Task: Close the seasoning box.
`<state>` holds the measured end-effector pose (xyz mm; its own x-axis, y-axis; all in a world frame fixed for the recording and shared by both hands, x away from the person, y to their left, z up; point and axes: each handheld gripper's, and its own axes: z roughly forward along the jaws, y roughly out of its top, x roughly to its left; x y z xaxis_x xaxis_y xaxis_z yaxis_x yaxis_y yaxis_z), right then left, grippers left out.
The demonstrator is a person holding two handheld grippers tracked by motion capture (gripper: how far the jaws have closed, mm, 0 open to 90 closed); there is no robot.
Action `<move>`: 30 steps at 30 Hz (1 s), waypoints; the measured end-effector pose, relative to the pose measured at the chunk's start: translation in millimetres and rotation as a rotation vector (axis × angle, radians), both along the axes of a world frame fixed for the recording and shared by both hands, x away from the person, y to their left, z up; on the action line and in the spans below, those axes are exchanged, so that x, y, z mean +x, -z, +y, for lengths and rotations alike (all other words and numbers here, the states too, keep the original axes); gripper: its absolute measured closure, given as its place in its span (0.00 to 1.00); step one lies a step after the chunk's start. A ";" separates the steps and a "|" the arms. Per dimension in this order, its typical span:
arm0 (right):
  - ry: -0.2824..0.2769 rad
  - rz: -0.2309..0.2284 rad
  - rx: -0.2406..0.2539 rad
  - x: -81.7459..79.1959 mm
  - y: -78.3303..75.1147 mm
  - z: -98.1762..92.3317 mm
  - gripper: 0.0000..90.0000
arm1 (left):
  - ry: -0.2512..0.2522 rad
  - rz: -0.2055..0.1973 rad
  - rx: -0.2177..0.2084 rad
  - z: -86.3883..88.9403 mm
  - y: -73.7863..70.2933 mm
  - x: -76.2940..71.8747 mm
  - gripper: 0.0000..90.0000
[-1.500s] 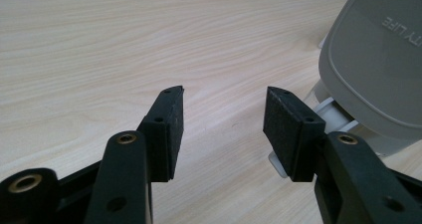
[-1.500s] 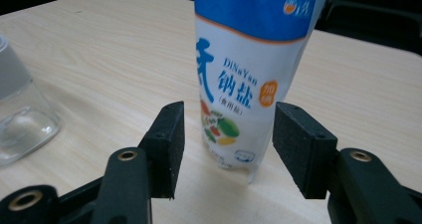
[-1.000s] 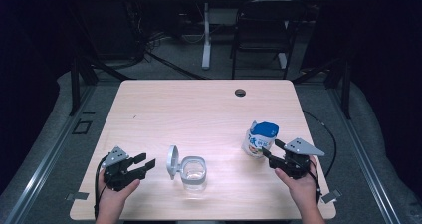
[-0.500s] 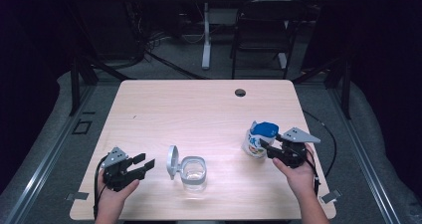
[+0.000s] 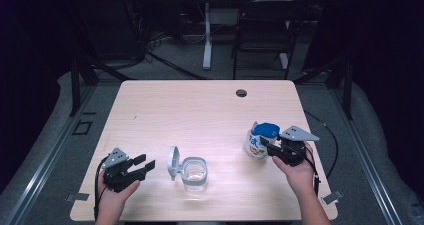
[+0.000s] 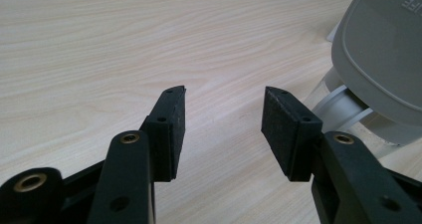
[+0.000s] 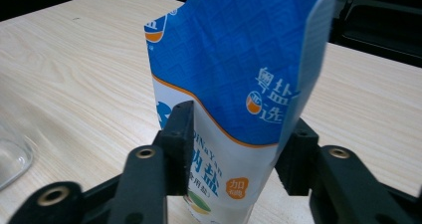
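A blue and white salt bag (image 5: 260, 137) (image 7: 234, 59) stands upright at the table's right. My right gripper (image 5: 263, 146) (image 7: 239, 149) has just been closing its jaws, and the bag's lower part is between them with both pads against its sides. A clear glass container (image 5: 194, 172) with its grey lid (image 5: 173, 161) (image 6: 383, 50) flipped up sits near the front middle. My left gripper (image 5: 145, 166) (image 6: 224, 109) rests on the table left of that container, open, with bare wood between its pads.
The wooden table (image 5: 200, 110) has a round cable hole (image 5: 241, 92) near its far edge. A corner of the glass container (image 7: 10, 154) lies off to the left in the right gripper view. Dark floor, a chair and table legs lie beyond.
My right gripper has slid left onto the salt bag and narrowed its jaws around it. The left gripper, the container and its lid have stayed put.
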<state>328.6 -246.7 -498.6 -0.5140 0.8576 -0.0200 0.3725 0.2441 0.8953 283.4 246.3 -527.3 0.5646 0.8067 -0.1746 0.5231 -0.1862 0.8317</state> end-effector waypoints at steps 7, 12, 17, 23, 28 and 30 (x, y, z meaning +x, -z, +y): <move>0.005 0.009 -0.014 -2.0 -2.2 0.8 0.76 | -0.002 0.005 0.001 -0.8 1.7 0.4 0.58; -0.022 0.011 -0.048 -3.0 -4.8 3.6 0.85 | 0.000 0.009 0.006 -1.3 2.9 0.6 0.59; -0.035 0.009 -0.059 -4.7 -5.2 5.5 0.90 | 0.003 0.011 0.009 -1.4 3.2 1.0 0.59; -0.056 0.016 -0.036 -7.8 -4.5 6.3 0.97 | -0.005 0.013 0.007 -0.6 3.9 1.4 0.59; -0.070 0.012 -0.044 -10.9 -5.0 10.5 0.98 | 0.000 0.013 0.012 -1.4 4.2 1.4 0.59; -0.072 0.006 -0.055 -13.0 -5.8 13.5 0.99 | 0.006 0.017 0.019 -1.8 3.9 1.4 0.59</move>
<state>315.6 -233.2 -492.8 -0.5744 0.8162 -0.0626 0.3579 0.3192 0.8775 284.8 244.4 -531.2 0.5668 0.8064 -0.1687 0.5358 -0.2053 0.8190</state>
